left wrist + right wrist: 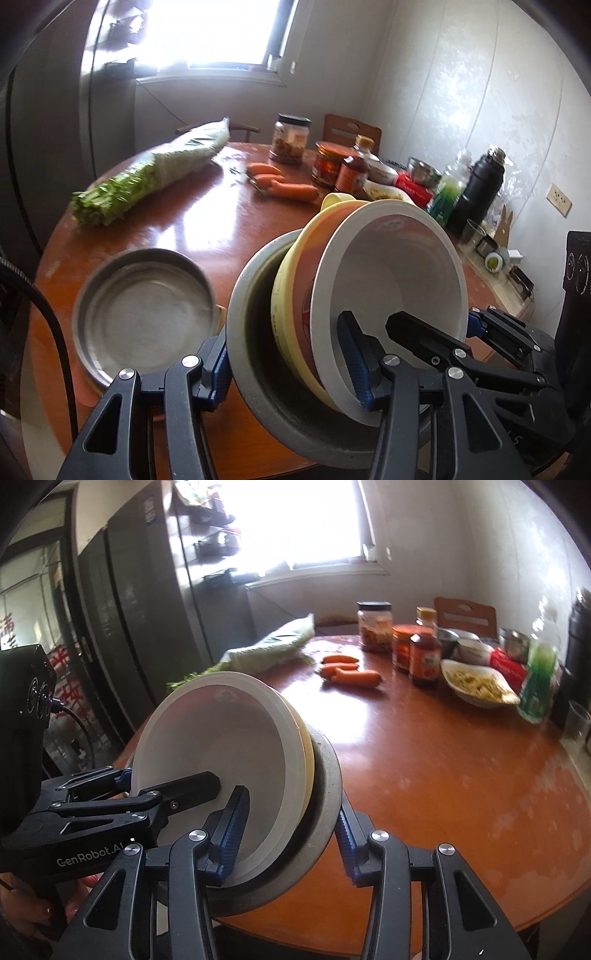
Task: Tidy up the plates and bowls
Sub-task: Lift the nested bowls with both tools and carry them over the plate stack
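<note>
While both tools clamp one tilted nested stack, the left tool [291, 373] and right tool [284, 843] each pinch across the white plastic bowl [399, 266], yellow bowl [291, 280] and grey metal bowl [255, 332]. This stack hangs over the near edge of the round brown worktop [443, 775], with a shallow steel dish [144, 314] resting just left of it.

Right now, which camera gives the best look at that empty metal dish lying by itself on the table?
The left wrist view: the metal dish shows whole there, beside the held stack of bowls. The right wrist view doesn't show it.
</note>
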The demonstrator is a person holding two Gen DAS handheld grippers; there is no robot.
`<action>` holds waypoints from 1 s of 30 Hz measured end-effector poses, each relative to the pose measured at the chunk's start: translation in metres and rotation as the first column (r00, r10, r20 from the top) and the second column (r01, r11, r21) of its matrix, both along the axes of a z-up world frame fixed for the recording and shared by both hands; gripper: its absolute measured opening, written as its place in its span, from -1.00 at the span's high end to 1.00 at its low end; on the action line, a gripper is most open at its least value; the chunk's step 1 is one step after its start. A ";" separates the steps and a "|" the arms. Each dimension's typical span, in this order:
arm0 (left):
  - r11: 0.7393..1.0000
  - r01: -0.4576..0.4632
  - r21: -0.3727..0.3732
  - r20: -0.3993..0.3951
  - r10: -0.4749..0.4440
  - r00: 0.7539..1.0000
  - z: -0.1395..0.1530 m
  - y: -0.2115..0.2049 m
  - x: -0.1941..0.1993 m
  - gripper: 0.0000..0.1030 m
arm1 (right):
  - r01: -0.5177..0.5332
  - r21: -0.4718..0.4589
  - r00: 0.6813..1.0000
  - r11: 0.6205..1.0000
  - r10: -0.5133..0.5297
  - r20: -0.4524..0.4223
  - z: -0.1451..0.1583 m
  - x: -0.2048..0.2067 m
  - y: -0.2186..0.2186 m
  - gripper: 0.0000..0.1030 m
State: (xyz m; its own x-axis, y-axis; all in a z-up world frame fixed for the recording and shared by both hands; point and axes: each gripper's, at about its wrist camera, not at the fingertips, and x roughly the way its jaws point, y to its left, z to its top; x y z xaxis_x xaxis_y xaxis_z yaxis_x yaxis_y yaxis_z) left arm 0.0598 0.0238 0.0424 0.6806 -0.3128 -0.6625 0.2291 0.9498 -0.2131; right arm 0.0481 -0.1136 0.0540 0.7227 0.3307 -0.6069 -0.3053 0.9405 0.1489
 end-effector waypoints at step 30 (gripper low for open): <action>0.979 -0.202 0.010 -0.040 0.202 0.979 -0.022 0.140 0.018 0.00 | -0.220 -0.013 0.975 0.975 0.219 -0.047 -0.018 0.060 0.146 0.10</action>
